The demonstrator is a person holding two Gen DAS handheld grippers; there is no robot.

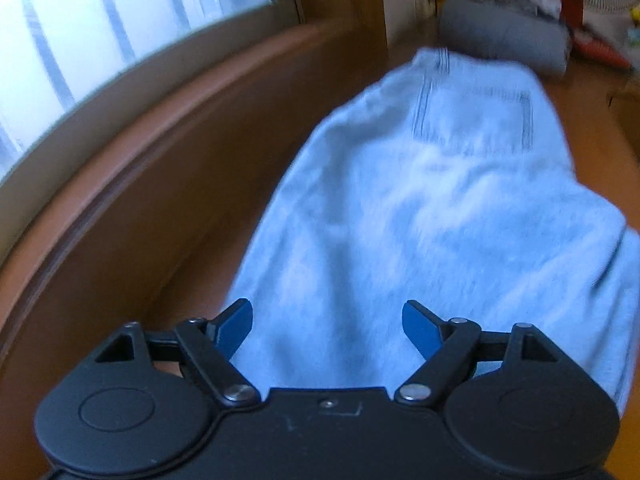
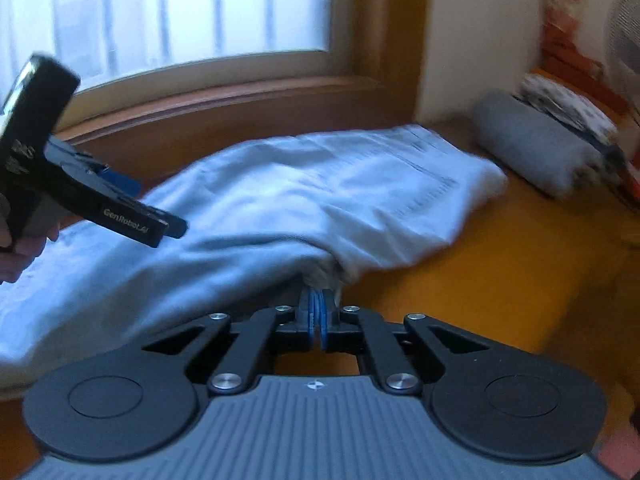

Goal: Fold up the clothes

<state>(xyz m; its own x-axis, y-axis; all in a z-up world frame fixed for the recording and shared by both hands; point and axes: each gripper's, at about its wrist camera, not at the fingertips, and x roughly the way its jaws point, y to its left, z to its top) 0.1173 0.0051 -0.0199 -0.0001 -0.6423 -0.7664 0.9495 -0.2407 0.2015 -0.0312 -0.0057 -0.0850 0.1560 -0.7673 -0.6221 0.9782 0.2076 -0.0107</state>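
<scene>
- Left gripper [image 1: 327, 326]: lower centre, fingers spread apart above the jeans [image 1: 440, 208], gripping nothing.
- Right gripper [image 2: 319, 312]: lower centre, level, fingers pinched together on the jeans' edge.

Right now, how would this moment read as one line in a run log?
step: folding light blue jeans | right gripper: shut on jeans edge | left gripper: open above jeans | grey roll: beyond jeans
</scene>
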